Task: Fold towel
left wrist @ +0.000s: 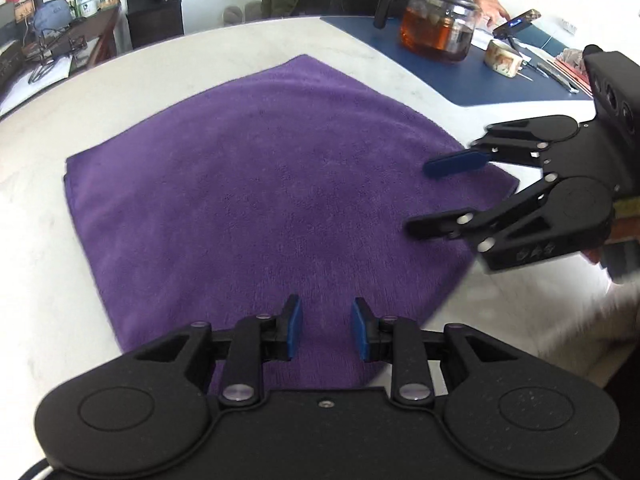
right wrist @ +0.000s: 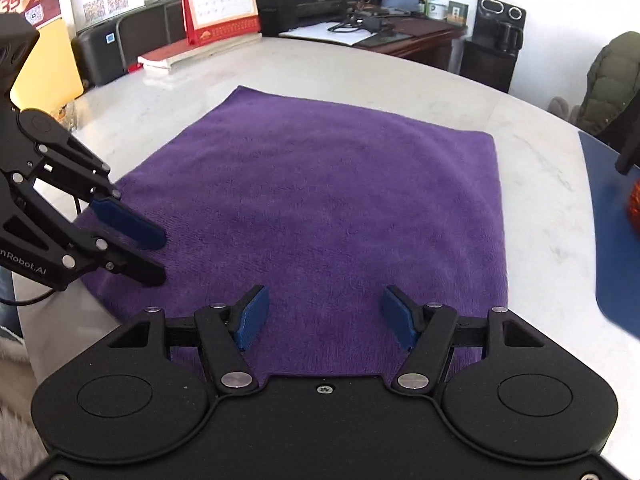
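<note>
Purple towel [left wrist: 256, 184] lies flat beneath both grippers' parted, empty fingers; left gripper [left wrist: 326, 326] and right gripper [right wrist: 322, 314] should each pinch a near corner.

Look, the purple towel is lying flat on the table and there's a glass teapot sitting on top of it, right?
Not quite. The purple towel does lie flat on the table, but the glass teapot sits beside it on the blue mat. The left wrist view shows this.

Your left gripper [left wrist: 326, 326] and right gripper [right wrist: 324, 316] are matte black, with blue pads [right wrist: 252, 316], silver screws and white lettering.
</note>
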Demonstrator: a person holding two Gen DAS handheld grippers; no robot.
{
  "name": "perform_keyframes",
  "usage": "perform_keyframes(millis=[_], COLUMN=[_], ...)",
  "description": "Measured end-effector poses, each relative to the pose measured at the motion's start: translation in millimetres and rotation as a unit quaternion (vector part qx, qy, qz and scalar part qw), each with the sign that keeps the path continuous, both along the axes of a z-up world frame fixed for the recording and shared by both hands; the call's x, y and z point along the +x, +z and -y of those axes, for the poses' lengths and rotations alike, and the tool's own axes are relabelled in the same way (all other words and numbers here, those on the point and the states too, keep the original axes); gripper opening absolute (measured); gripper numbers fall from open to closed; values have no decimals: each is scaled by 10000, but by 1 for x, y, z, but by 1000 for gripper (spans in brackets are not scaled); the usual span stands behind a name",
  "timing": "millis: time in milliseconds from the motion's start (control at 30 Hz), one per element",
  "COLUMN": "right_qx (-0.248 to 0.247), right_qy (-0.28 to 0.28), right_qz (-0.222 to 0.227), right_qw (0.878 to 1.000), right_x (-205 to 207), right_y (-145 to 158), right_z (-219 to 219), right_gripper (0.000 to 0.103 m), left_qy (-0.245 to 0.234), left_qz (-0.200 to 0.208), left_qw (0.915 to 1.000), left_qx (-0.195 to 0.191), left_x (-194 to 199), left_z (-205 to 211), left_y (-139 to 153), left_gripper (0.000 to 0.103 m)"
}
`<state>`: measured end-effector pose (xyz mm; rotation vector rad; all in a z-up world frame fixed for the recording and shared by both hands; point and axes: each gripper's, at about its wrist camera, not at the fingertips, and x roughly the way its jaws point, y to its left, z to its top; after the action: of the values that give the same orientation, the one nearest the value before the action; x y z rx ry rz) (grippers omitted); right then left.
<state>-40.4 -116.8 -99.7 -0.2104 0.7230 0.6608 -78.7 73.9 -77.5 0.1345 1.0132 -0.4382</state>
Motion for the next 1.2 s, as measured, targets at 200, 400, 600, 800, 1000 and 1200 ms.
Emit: perform_keyframes(millis=[200,400,600,800,1000,1200], right_qx=[-112,332,2121,2554,3399,5008], right_qy=[-382,-846,-1087,-1379,-952,231], right_qz=[-186,-321,-647,-409,159,678], right_qw=[9990,9953,9690,9561,9355,8626], right_x=[-31,-32,-18,-39,-65,-73], right_y=[3,20,51,101,146,142], right_z=[47,72,114,147,170,193], right_gripper=[64,75,103,103,103,103], left_qy=[338,488,784,717,568,616], left_qz=[-26,476,944,1625,2123,2219], left_qw=[9994,9977,9916,9841,9754,9731], left_qx=[34,40,-401,53,171,-113], left_x=[-28,-29,-26,-41,-53,-50], left_z=[-14,-1,14,40,55,52], left_y=[1,22,58,82,93,96], left_gripper=[27,47,88,93,95,95])
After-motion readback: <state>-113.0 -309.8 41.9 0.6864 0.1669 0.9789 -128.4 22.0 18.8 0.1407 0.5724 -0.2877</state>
